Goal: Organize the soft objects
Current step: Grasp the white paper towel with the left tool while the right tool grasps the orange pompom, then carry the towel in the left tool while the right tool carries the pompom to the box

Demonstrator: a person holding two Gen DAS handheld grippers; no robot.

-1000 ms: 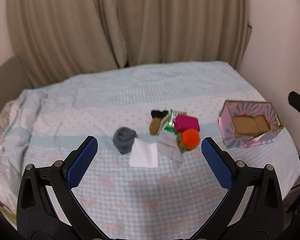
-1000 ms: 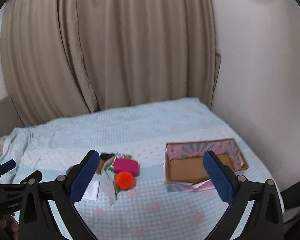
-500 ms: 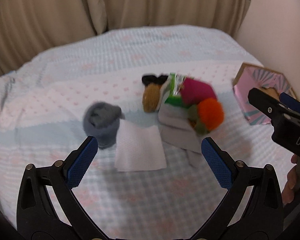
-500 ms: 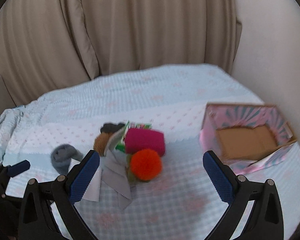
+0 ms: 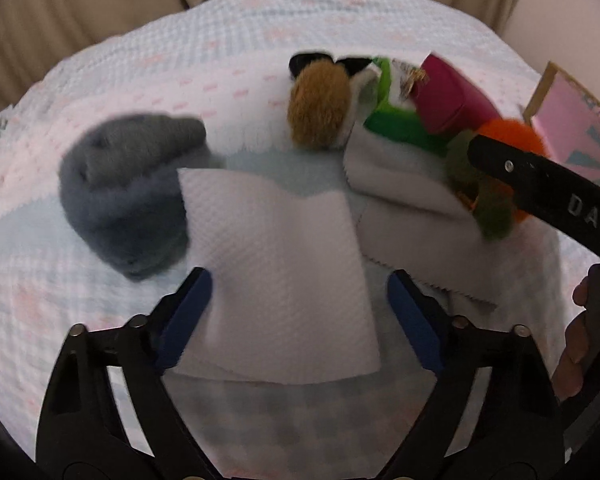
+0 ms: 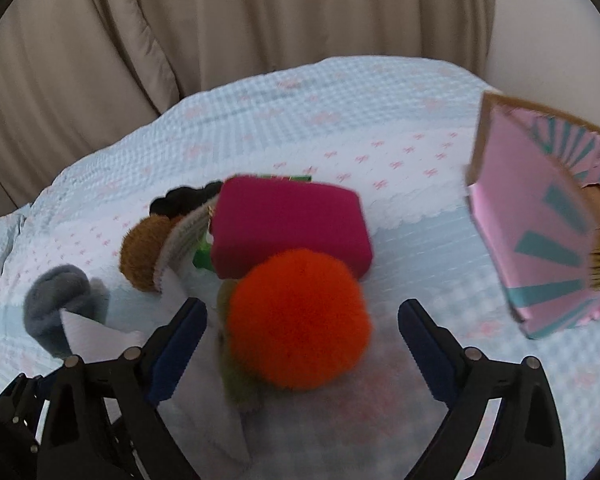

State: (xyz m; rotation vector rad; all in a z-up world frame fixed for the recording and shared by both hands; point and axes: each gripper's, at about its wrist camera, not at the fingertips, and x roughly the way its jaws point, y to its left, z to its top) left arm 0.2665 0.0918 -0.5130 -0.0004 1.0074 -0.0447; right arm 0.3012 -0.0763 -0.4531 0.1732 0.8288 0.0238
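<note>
Both claws hang low over a bed covered in a pale blue and pink patterned bedspread (image 5: 100, 320), with beige curtains (image 6: 260, 40) behind. The left gripper (image 5: 296, 312) has its jaws spread on either side of a white paper towel (image 5: 276, 264) that lies flat on the cover; the jaws have just been closing in, yet the blue pads stand clear of the sheet and clamp nothing. Touching the towel's left edge sits a grey fuzzy bundle (image 5: 128, 200). To the far right lies a heap of soft things: a brown pompom (image 5: 320, 108), a black item (image 5: 308, 60) behind it, a green packet (image 5: 396, 120), a magenta sponge block (image 6: 292, 224), a grey cloth (image 5: 404, 184) and an orange pompom (image 6: 300, 320) with green fuzz under it. The right gripper (image 6: 302, 340) frames the orange pompom between its jaws, which have likewise just been narrowing, though neither pad presses on the ball. Well to the right stands a pink and teal cardboard box (image 6: 540, 248), tilted toward the camera. A person's fingers (image 5: 580, 344) show at the right edge of the left wrist view.
</note>
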